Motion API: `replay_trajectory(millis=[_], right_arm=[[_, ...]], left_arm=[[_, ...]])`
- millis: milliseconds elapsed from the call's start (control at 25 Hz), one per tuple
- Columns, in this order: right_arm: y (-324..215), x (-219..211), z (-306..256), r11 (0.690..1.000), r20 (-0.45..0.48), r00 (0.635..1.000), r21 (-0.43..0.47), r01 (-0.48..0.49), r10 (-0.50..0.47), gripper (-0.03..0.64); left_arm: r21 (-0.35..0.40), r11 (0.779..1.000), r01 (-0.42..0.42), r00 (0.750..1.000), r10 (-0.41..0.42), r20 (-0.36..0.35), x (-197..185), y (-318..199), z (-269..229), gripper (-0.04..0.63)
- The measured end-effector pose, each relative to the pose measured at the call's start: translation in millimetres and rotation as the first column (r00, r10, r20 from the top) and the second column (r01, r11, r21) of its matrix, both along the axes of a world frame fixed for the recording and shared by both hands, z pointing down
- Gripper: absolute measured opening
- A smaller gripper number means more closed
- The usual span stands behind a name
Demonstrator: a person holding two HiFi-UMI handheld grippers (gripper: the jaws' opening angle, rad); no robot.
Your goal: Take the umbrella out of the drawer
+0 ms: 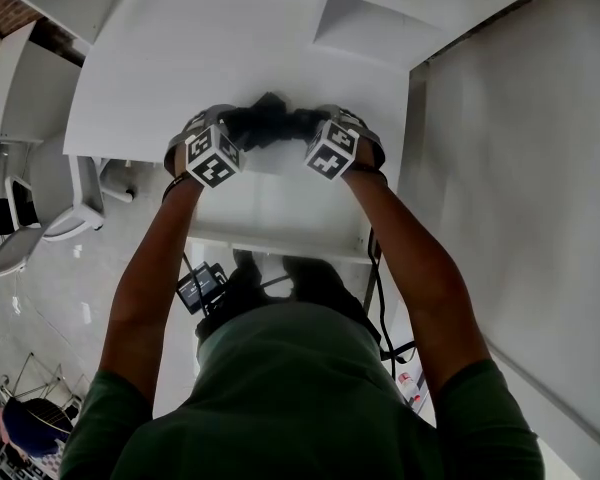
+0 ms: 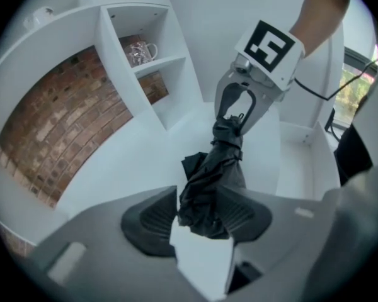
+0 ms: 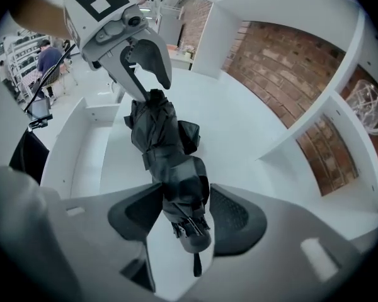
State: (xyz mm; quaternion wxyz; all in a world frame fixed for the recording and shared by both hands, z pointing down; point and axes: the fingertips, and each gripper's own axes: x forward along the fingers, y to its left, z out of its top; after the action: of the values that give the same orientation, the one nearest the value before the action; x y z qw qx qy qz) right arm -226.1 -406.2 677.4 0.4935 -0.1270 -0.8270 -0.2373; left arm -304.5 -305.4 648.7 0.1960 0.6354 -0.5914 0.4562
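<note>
At the far left of the head view a white moulded chair (image 1: 55, 193) stands on the grey floor, well apart from the work; next comes the broad white matt table top (image 1: 170, 68), flat and bare, with open room all round the hands; its near edge runs just under the grippers, and the open white drawer (image 1: 280, 218), a shallow straight-walled box, juts out below that edge toward the person.

The left gripper (image 2: 201, 214), grey plastic with ribbed black pads, is closed on the bunched fabric end of the black folded umbrella (image 1: 270, 120); both pads press into the cloth. The umbrella is soft, creased and loosely rolled, with a band round its middle and one flap sticking out; it hangs over the table top's near edge, out of the drawer, spanned between the two grippers. Its long axis runs left to right across the head view, roughly level; the fabric end points left, and the rounded hard handle end, with a short strap dangling, points right.

The right gripper (image 3: 184, 216) clamps that handle end, pads against it on both sides.

Beyond, white shelving (image 2: 129, 17) with a red brick back rises behind the table; to the right a plain pale wall panel (image 1: 520, 168) closes off that side near the right forearm.
</note>
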Motion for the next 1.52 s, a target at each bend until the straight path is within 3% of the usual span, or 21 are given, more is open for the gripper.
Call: replay_trajectory(millis=[440, 640, 800, 920, 1160, 1320, 1520], right_arm=[[-8, 18, -42, 0.999, 0.086, 0.995, -0.007, -0.052, 0.053, 0.233], [-1, 22, -84, 0.994, 0.194, 0.975, -0.039, -0.099, 0.105, 0.227], [9, 27, -129, 0.986, 0.297, 0.941, -0.083, -0.142, 0.161, 0.207], [18, 31, -172, 0.98, 0.391, 0.9, -0.116, -0.161, 0.194, 0.145], [45, 46, -275, 0.964, 0.597, 0.759, -0.207, -0.167, 0.26, 0.008], [69, 59, -339, 0.953, 0.68, 0.674, -0.275, -0.129, 0.288, 0.006], [99, 75, -405, 0.948, 0.751, 0.596, -0.314, -0.055, 0.283, 0.006]], left_arm=[[0.136, 0.99, 0.027, 0.998, -0.034, 0.055, -9, 8, -64, 0.156], [0.266, 0.964, 0.024, 0.997, -0.042, 0.062, 2, 13, -119, 0.096], [0.401, 0.914, 0.067, 0.997, -0.071, -0.005, 11, 24, -169, 0.044], [0.481, 0.874, 0.074, 0.997, -0.078, -0.011, 17, 35, -209, 0.023], [0.634, 0.769, 0.081, 0.996, -0.086, -0.024, 29, 66, -283, 0.003], [0.703, 0.706, 0.084, 0.996, -0.072, -0.047, 40, 87, -325, 0.003], [0.758, 0.648, 0.068, 0.998, -0.05, -0.046, 53, 110, -367, 0.003]])
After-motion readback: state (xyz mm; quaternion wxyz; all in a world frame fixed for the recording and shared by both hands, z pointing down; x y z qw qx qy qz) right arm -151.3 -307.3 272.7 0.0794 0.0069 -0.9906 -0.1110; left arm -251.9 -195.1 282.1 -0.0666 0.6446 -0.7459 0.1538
